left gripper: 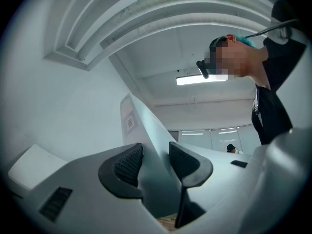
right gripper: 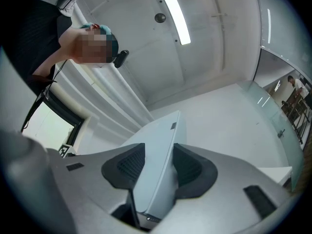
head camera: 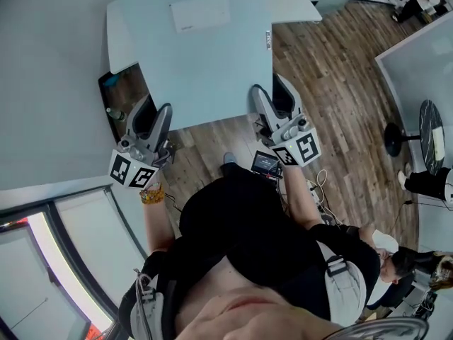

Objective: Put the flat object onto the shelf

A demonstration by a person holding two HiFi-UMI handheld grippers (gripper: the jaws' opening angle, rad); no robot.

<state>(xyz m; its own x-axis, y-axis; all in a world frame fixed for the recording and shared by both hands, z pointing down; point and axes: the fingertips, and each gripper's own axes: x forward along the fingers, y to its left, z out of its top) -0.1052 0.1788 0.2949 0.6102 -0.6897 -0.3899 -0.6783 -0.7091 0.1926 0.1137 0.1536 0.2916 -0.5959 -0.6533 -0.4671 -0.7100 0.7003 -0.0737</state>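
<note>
Head view: pale grey flat rectangular board (head camera: 205,62) held above the wooden floor (head camera: 333,83).
Gripper views: left gripper (left gripper: 156,156) and right gripper (right gripper: 160,162) each clamp a board edge.

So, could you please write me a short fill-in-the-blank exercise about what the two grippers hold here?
1. The flat panel is held by ____ grippers at once.
2. In the head view, the left gripper clamps the panel's ____ edge, and the right gripper clamps the opposite one.
3. The floor beneath the panel is made of ____ planks.
Missing words: both; left; wooden.
</note>
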